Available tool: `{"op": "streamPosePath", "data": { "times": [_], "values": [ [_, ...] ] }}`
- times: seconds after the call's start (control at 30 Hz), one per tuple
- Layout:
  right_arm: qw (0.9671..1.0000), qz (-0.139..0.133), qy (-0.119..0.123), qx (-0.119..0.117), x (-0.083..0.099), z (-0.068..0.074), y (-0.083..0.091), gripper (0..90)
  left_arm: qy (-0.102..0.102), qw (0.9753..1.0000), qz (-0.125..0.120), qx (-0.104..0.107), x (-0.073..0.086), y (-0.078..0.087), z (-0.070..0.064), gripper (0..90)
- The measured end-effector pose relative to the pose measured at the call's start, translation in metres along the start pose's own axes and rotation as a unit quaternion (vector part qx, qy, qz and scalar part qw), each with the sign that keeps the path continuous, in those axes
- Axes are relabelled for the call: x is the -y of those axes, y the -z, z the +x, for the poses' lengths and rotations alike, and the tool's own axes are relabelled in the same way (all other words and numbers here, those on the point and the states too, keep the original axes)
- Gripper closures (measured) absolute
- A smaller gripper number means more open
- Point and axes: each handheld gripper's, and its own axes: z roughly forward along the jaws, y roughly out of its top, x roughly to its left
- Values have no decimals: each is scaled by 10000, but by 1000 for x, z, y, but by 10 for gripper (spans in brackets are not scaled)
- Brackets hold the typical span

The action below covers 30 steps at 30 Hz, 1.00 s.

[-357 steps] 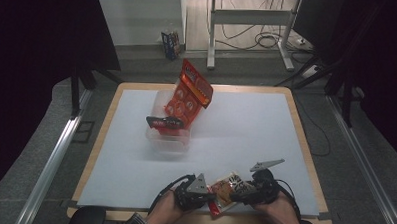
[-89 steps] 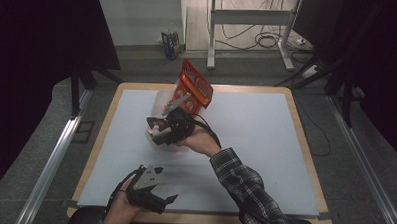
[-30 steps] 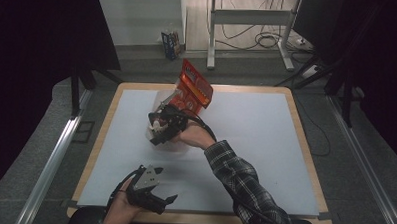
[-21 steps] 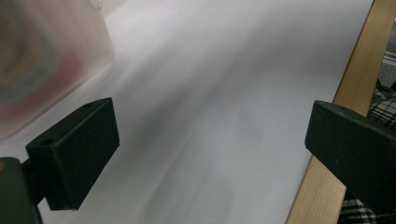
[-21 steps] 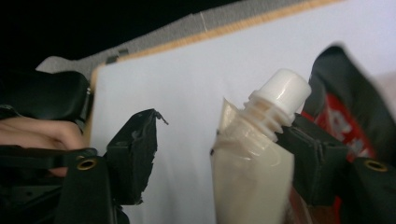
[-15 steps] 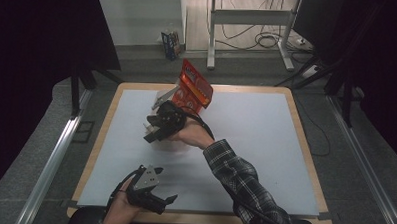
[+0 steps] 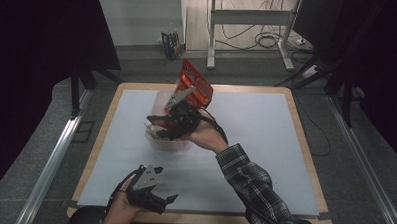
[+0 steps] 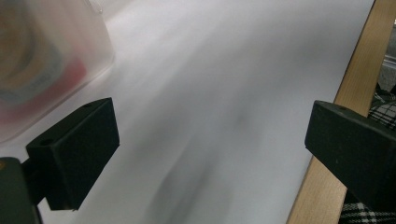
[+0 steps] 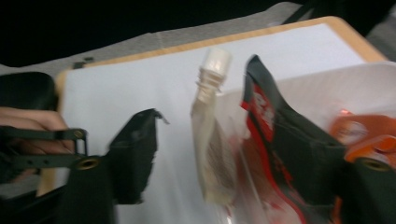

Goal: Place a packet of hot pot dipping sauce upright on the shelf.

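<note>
The right gripper (image 7: 158,126) has been drawn slightly back toward the near left over the last half second, its jaws now held apart over the near rim of the clear plastic bin (image 7: 171,142) in the far-left middle of the white table (image 7: 265,139). Between the parted jaws in the right gripper view stands a pale spouted pouch (image 9: 212,135) with a white cap, upright against a black-and-red packet (image 9: 275,135); neither jaw can be seen touching the pouch. From this it is judged that the pouch has just been let go into the bin (or is about to be nipped; the blur leaves this open). The tall red snack bag (image 7: 195,85) leans at the bin's far side as before. The left gripper (image 7: 156,199) has been kept at the near left edge, jaws wide apart on nothing, with the bin's corner at the left of its own view.
</note>
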Motion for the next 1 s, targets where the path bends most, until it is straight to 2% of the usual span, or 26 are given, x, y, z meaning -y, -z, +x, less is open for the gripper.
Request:
{"op": "streamPosePath", "data": {
  "times": [0.03, 0.07, 0.23, 0.43, 0.57, 1.0],
  "values": [
    [9999, -67, 13, 154, 4, 1, 4, 218, -1, 10000, -2, -2, 0, 0, 0, 28],
    [9999, -67, 13, 154, 4, 1, 4, 218, 2, 10000, -5, -4, 0, 0, 0, 28],
    [9991, -142, -59, 389, 13, -1, 14, 104, 20, 10000, -48, -6, 0, 1, 1, 27],
    [9987, -153, -99, 482, 18, 0, 20, 70, 79, 9999, -132, 8, 0, 2, 1, 23],
    [9984, -68, -40, 551, 24, 5, 25, 31, 123, 9997, -191, 43, 0, 3, 2, 19],
    [9979, -22, -173, 624, 38, 9, 35, 0, 59, 9997, -224, 41, 0, 3, 2, 13]
  ]
}}
